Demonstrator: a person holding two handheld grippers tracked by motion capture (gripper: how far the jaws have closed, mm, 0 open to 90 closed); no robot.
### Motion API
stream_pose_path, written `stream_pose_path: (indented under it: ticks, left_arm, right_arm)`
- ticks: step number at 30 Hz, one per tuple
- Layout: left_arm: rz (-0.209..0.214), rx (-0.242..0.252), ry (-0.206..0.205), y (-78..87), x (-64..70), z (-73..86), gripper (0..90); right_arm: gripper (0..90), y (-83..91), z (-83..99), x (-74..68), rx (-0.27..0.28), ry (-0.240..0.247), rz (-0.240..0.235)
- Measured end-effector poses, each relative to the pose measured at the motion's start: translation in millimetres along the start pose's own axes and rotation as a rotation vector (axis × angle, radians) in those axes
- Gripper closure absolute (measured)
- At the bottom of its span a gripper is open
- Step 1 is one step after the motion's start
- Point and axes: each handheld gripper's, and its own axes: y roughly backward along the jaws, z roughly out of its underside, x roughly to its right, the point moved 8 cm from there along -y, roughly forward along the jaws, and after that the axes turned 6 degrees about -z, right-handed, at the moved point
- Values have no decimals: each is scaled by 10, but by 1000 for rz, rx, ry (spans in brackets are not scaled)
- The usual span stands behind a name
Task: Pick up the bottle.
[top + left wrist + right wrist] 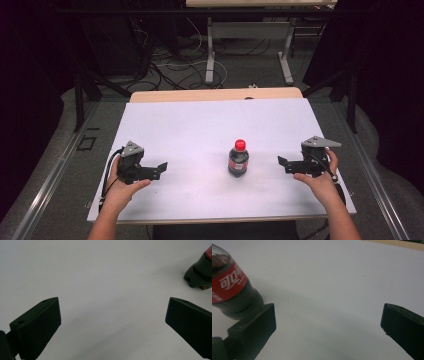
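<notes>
1. The cola bottle (238,159) stands upright on the white tabletop (190,125), a little right of the middle, between my two tongs, with its red cap (240,144) on.
2. My left tongs (159,168) hover low over the tabletop, well apart from the bottle, jaws spread wide with nothing between them; in the left gripper view only bare white surface lies between the two black jaws, and the bottle's dark base (198,275) sits off at the upper right corner.
3. My right tongs (283,163) are near the bottle on its other side, also spread and holding nothing. In the right gripper view the bottle (230,287) is at the upper left, behind and beside one jaw rather than between the two.
4. I judge the work as barely begun: neither tongs touches the bottle, and it is not lifted, tipped or opened. All of the reaching, closing and handling is left.
5. Hard to make out: the bottle is cut off at the frame edge in both gripper views, so I see its neck and cap only from the high view. Whether the near jaw of my right tongs touches the bottle's base I cannot tell; from above there seems to be a gap.
6. The label's (227,282) script is partly cropped, and the fill level is unclear through the dark liquid.
</notes>
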Motion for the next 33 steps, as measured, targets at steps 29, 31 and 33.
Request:
stream_pose_path:
  ticks: [29, 31, 33]
  left_arm:
    - [95, -9, -111, 73, 421, -115, 11]
    - [89, -7, -113, 72, 416, -114, 14]
    - [89, -9, -112, 75, 410, -112, 14]
  right_arm:
    - [82, -419, -64, -1021, -57, 208, -279]
    - [95, -475, -70, -1073, -72, 217, -278]
    - [111, -503, -84, -1088, -62, 225, -276]
